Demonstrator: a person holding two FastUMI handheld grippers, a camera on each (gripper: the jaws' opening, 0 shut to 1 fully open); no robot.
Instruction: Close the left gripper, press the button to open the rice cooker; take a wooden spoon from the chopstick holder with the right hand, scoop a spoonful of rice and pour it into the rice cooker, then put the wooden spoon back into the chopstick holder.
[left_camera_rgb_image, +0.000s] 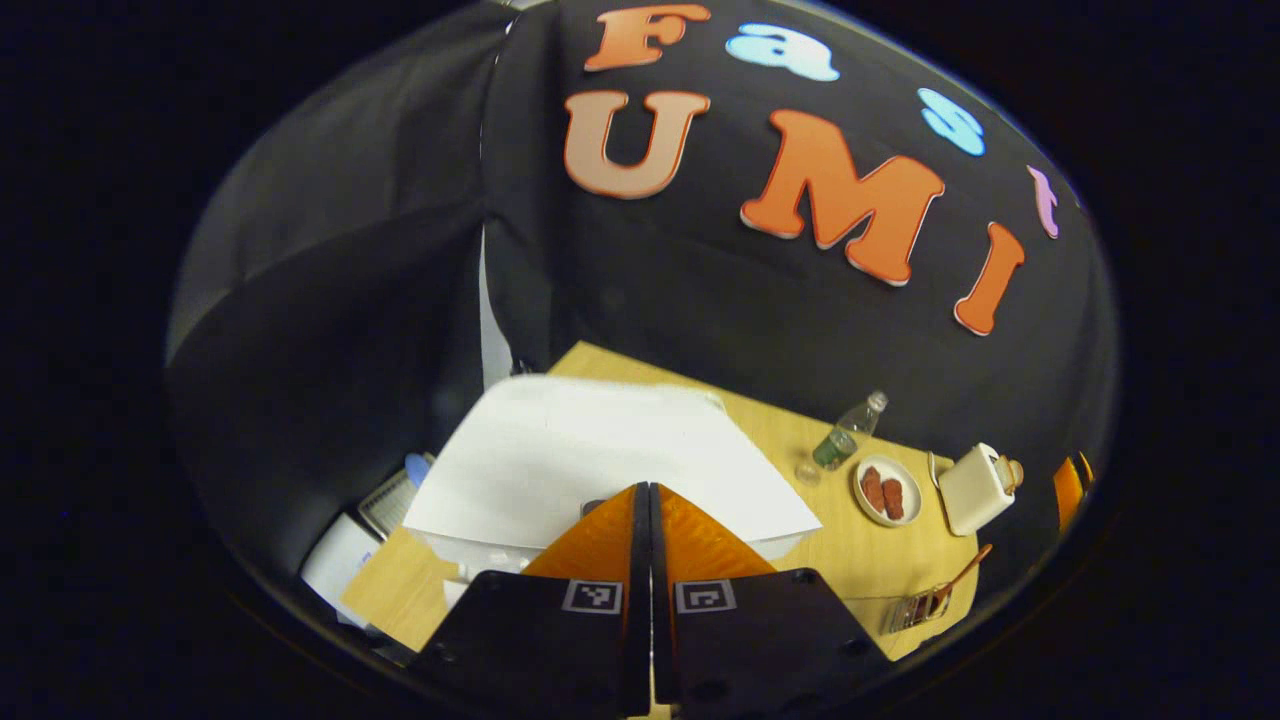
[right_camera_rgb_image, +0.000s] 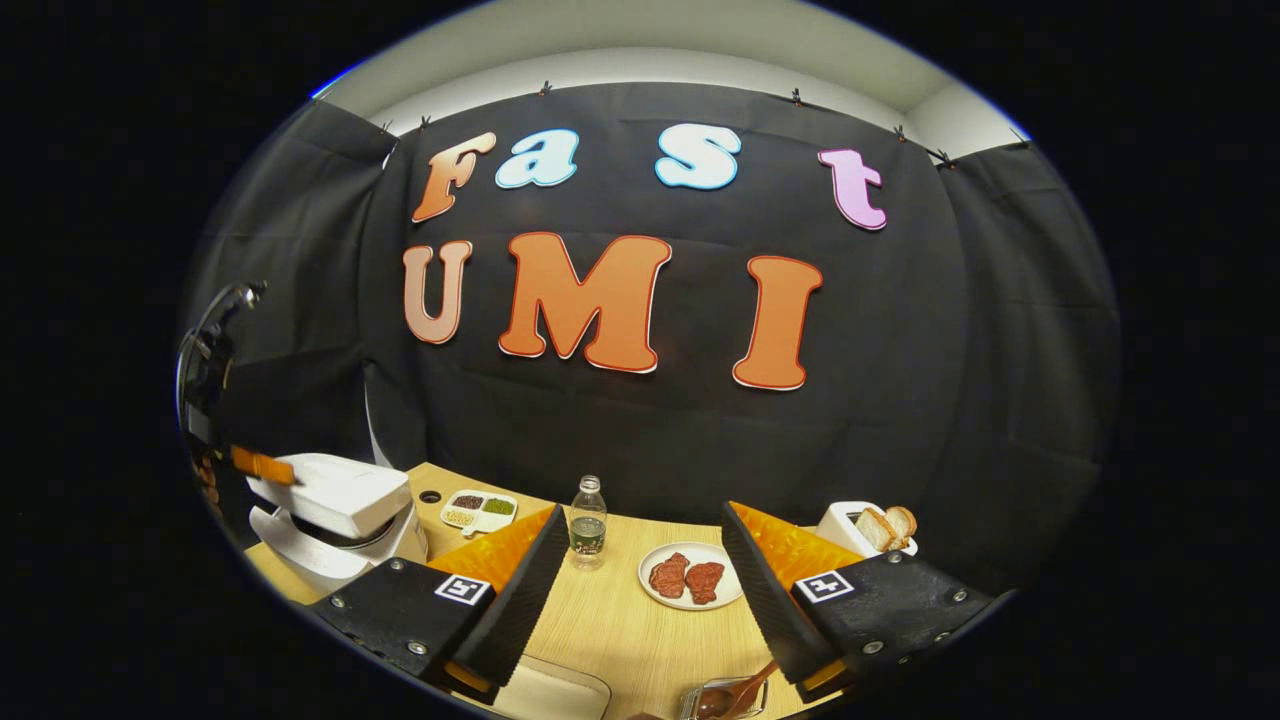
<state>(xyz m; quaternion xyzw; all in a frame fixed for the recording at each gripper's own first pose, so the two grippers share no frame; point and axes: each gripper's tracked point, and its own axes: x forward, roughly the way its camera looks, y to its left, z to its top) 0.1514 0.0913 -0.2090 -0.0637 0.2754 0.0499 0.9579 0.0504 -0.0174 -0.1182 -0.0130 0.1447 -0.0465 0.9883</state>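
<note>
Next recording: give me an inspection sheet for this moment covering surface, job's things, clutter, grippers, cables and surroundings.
Surface: light wooden table, bare in the middle.
Job's things: white rice cooker at the table's left end, lid partly raised; wooden spoon lying in the chopstick holder at the near edge.
Clutter: water bottle, plate of red pieces, toaster with bread, divided dish of grains.
Grippers: left gripper shut, fingers together over the cooker's lid; right gripper open, empty, above the table.
Cables: nothing seen.
Surroundings: black cloth wall behind the table.
</note>
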